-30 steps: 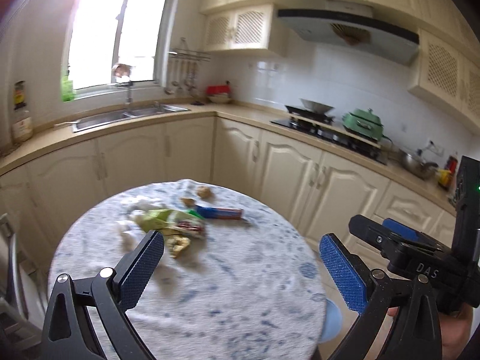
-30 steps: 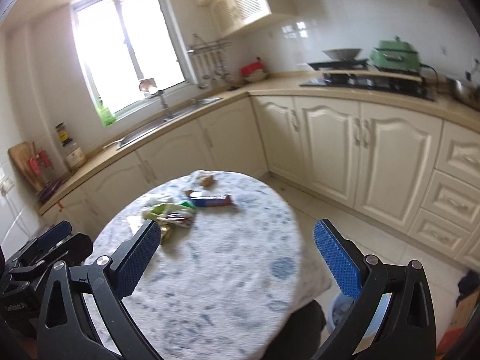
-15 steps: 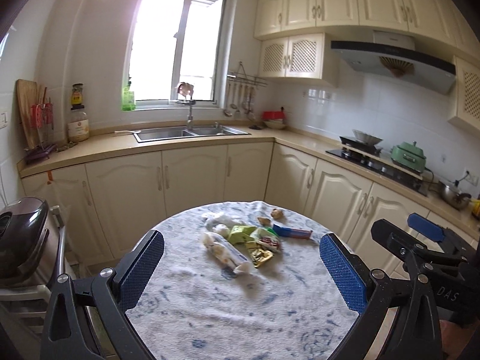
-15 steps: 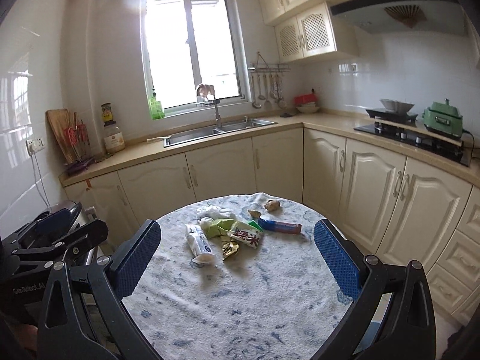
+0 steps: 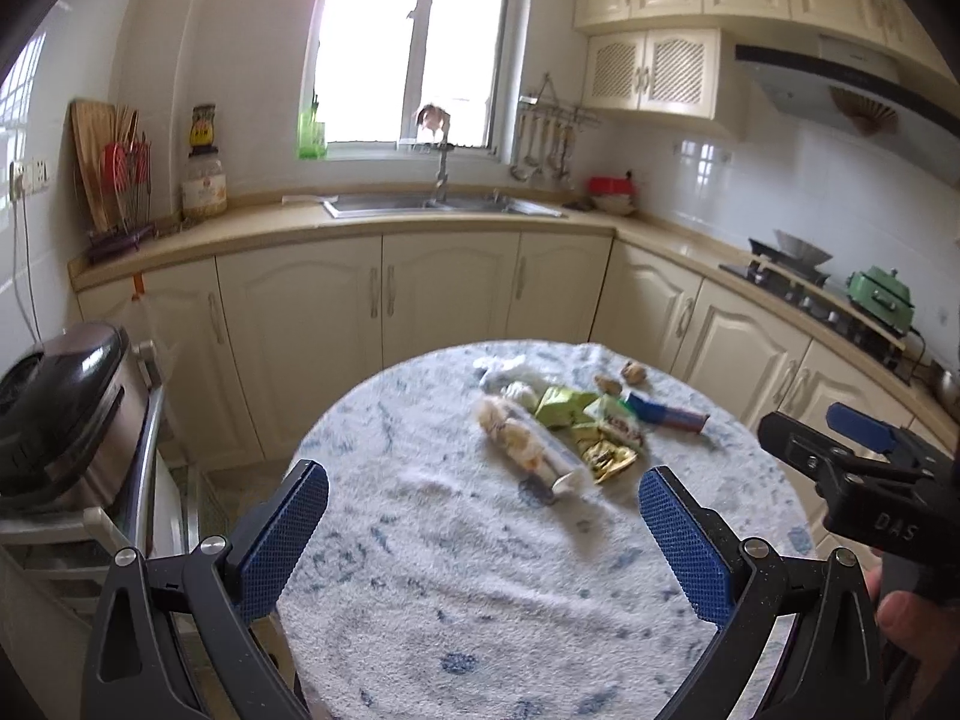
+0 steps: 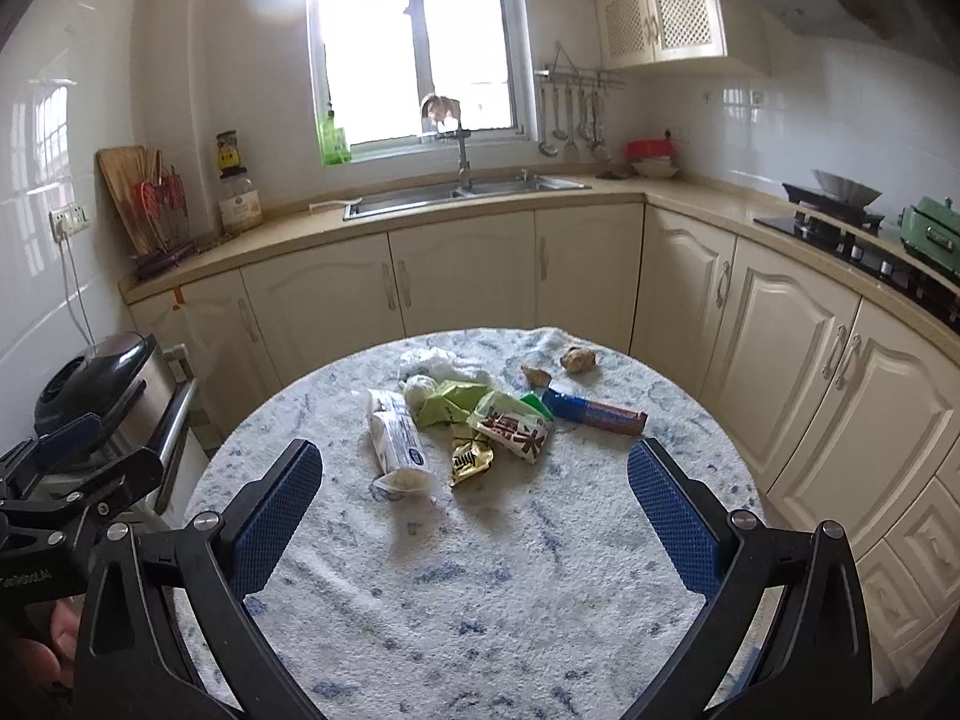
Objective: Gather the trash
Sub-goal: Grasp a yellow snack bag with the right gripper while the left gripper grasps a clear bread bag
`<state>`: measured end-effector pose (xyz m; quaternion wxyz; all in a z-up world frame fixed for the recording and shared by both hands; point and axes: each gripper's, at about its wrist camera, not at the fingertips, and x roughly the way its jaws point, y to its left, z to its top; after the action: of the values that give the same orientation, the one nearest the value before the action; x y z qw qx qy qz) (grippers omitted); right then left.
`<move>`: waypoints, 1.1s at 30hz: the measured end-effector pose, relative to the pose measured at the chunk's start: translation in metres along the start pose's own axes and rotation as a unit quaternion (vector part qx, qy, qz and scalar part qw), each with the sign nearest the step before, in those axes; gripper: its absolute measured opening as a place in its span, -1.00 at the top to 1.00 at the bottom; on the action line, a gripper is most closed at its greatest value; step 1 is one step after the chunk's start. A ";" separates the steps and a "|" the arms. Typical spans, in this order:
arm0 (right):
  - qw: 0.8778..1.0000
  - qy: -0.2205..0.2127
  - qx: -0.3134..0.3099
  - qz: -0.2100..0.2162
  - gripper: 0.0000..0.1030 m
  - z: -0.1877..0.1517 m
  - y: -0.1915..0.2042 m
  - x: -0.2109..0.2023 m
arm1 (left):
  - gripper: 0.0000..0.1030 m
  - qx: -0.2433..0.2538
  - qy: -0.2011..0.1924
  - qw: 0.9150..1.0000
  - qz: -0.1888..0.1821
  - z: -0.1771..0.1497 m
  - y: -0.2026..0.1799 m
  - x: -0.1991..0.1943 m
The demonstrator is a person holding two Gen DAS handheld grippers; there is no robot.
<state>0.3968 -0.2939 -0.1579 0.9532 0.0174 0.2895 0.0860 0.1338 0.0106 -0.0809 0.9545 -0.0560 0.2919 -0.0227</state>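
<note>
Both grippers – left gripper (image 5: 483, 516) and right gripper (image 6: 474, 495) – hang spread wide, gripping nothing. The trash pile (image 6: 474, 420) sits mid-far on the round table (image 6: 480, 600) – wrappers bunched together.

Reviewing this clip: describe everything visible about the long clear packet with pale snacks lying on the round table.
The clear packet is a long tube of see-through plastic film holding pale, lumpy pieces, with a dark round label near its nearer end. It lies flat on the cloth-covered round table, lengthwise toward the cameras, at the left edge of the trash pile. Its far end sits beside a green wrapper; whether they touch is unclear. Neither gripper touches it. It looks partly full and crinkled.
</note>
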 end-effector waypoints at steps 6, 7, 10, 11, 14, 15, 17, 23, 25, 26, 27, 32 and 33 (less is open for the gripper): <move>0.998 0.065 0.007 0.014 -1.00 -0.012 -0.013 0.073 | -0.98 -0.013 0.038 0.999 -0.001 0.020 0.016 0.068; 0.997 0.071 0.008 0.014 -0.99 -0.013 -0.015 0.081 | -0.98 -0.014 0.044 0.999 -0.003 0.023 0.015 0.079; 0.995 0.096 0.016 0.024 -0.82 -0.017 -0.021 0.112 | -0.98 -0.015 0.060 0.998 -0.006 0.026 0.008 0.117; 0.994 0.107 0.021 0.030 -0.75 -0.018 -0.023 0.124 | -0.98 -0.014 0.066 0.998 -0.006 0.028 0.006 0.130; 0.989 0.134 0.034 0.047 -0.45 -0.020 -0.029 0.154 | -0.98 -0.017 0.087 0.996 0.000 0.031 0.002 0.169; 0.988 0.142 0.039 0.054 -0.39 -0.021 -0.029 0.163 | -0.98 -0.020 0.093 0.995 0.001 0.032 0.002 0.179; 0.984 0.161 0.044 0.068 -0.26 -0.023 -0.029 0.183 | -0.98 -0.031 0.102 0.994 0.000 0.036 0.006 0.194; 0.982 0.175 0.021 0.064 0.24 -0.025 -0.017 0.219 | -0.98 -0.038 0.114 0.993 0.009 0.052 0.014 0.229; 0.983 0.174 0.013 0.062 0.30 -0.024 -0.015 0.223 | -0.98 -0.036 0.120 0.992 0.008 0.058 0.013 0.243; 0.983 0.173 0.005 0.063 0.31 -0.023 -0.014 0.224 | -0.98 -0.034 0.121 0.992 0.008 0.061 0.011 0.249; 0.983 0.173 -0.001 0.064 0.33 -0.023 -0.013 0.223 | -0.98 -0.031 0.123 0.992 0.006 0.064 0.009 0.255; 0.984 0.166 0.008 0.057 0.33 -0.031 -0.026 0.207 | -0.98 -0.011 0.134 0.991 -0.001 0.078 -0.008 0.288; 0.985 0.165 0.012 0.056 0.33 -0.032 -0.029 0.205 | -0.98 -0.006 0.137 0.991 -0.001 0.078 -0.013 0.294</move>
<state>0.5512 -0.2877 -0.2993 0.8856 0.0310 0.4427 0.1374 0.4203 -0.0170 -0.1784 0.9053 -0.0587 0.4196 -0.0295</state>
